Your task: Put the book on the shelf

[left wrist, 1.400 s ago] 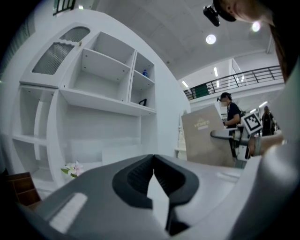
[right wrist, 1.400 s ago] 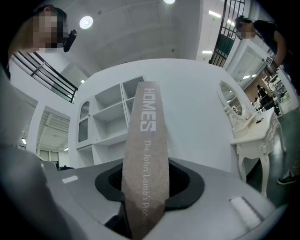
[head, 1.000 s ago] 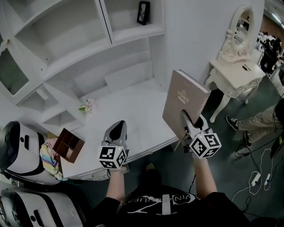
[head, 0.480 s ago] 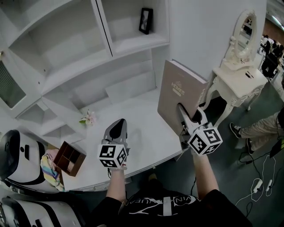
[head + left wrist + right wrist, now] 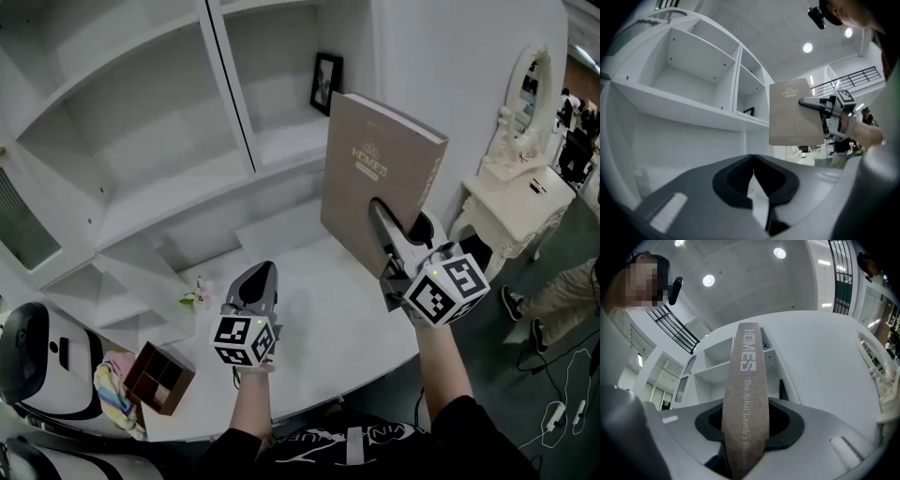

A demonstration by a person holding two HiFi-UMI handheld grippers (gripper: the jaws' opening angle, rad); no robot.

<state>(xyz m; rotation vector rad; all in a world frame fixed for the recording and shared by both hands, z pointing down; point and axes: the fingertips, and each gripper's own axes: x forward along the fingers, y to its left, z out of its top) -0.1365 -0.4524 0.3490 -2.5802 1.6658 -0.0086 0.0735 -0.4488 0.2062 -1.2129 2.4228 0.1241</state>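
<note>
White shelf unit (image 5: pixel 141 192) behind the table (image 5: pixel 328 309), HOMES book (image 5: pixel 361 173) held upright before it.
Fingers of the right gripper (image 5: pixel 380 225) clamp the book; fingers of the left gripper (image 5: pixel 260 278) sit closed together, empty.

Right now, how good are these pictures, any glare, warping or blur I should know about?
Head view: even light, sharp, no harsh glare on the white shelf. Left gripper view: fisheye bows the shelf edges, corners go black, a ceiling light flares. Right gripper view: same warping, but the book spine is crisp and readable.
</note>
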